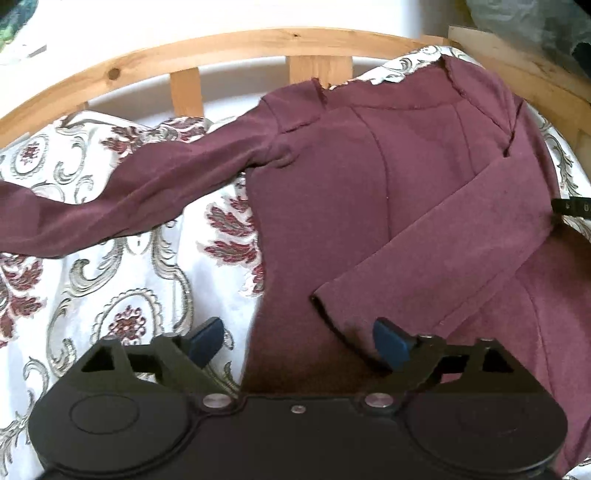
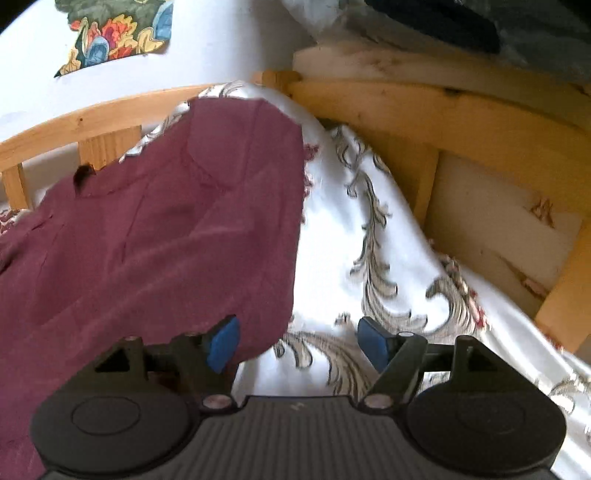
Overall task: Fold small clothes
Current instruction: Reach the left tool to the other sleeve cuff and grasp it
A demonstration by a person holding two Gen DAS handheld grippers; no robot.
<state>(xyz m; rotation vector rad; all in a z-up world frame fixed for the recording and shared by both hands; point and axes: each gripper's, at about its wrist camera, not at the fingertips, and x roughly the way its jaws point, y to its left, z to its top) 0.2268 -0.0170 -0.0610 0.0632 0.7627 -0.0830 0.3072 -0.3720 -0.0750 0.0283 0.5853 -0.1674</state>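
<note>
A maroon long-sleeved top (image 1: 369, 192) lies spread on a patterned white cloth (image 1: 122, 288). Its right sleeve (image 1: 443, 254) is folded across the body, with the cuff near the bottom centre. Its left sleeve (image 1: 122, 199) stretches out flat to the left. My left gripper (image 1: 299, 343) is open and empty, hovering over the top's lower left edge. In the right wrist view the top (image 2: 166, 236) fills the left half. My right gripper (image 2: 299, 343) is open and empty over the top's right edge, its left fingertip (image 2: 221, 343) above the fabric.
A wooden rail with slats (image 1: 221, 51) curves behind the cloth. A wooden frame (image 2: 461, 122) and panel stand at the right. The tip of the other gripper (image 1: 572, 206) shows at the top's right edge. A floral fabric (image 2: 118, 29) hangs on the wall.
</note>
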